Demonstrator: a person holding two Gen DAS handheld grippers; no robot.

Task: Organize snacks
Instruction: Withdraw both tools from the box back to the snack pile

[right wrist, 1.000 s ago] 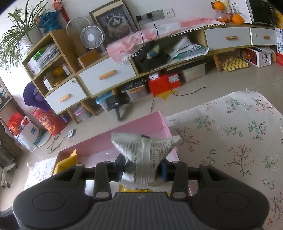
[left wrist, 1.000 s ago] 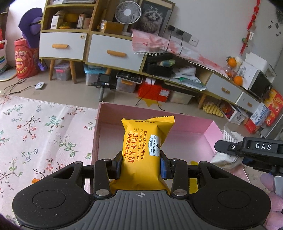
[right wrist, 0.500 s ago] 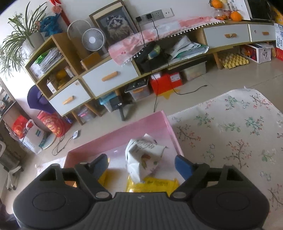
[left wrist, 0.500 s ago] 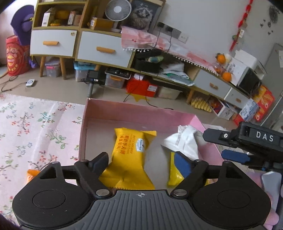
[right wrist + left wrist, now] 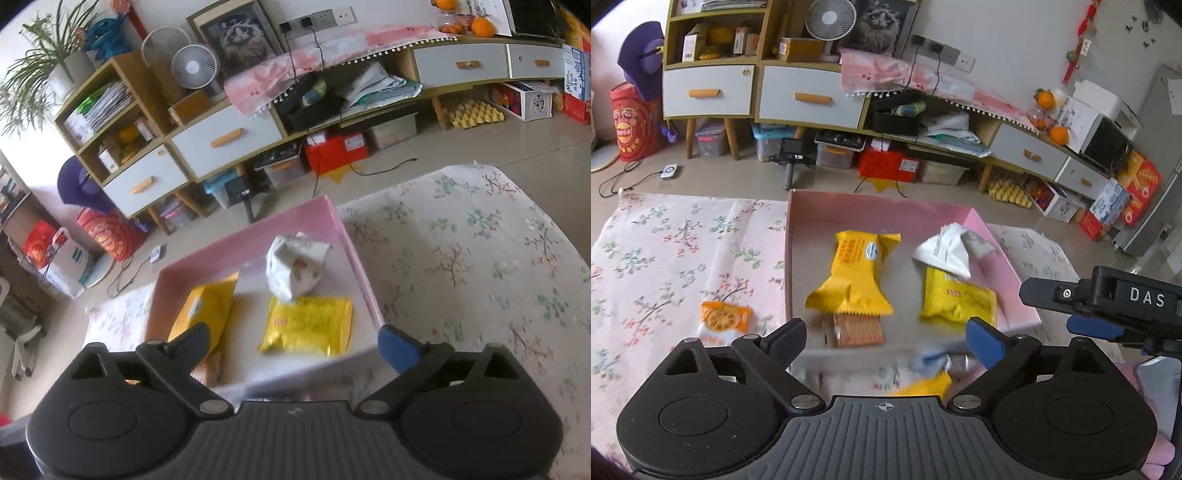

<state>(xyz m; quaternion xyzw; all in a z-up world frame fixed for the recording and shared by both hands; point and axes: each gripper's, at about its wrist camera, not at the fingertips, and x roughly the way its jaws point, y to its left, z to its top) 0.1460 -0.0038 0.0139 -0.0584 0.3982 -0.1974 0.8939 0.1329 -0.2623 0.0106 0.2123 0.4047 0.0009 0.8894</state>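
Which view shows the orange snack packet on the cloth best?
The left wrist view: the orange snack packet lies in plain sight on the floral cloth, left of the pink box. The right wrist view does not show it.

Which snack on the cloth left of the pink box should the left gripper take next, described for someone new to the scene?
Find the pink box on the floral cloth. Just outside its left wall, alone on the cloth, lies a small orange packet with a round cracker pictured on it. The yellow waffle pack and the others nearby lie inside the box; this one doesn't.

A floral cloth (image 5: 665, 251) carries a pink box (image 5: 879, 214), an orange packet (image 5: 726, 317) and blurred wrappers (image 5: 931, 373).
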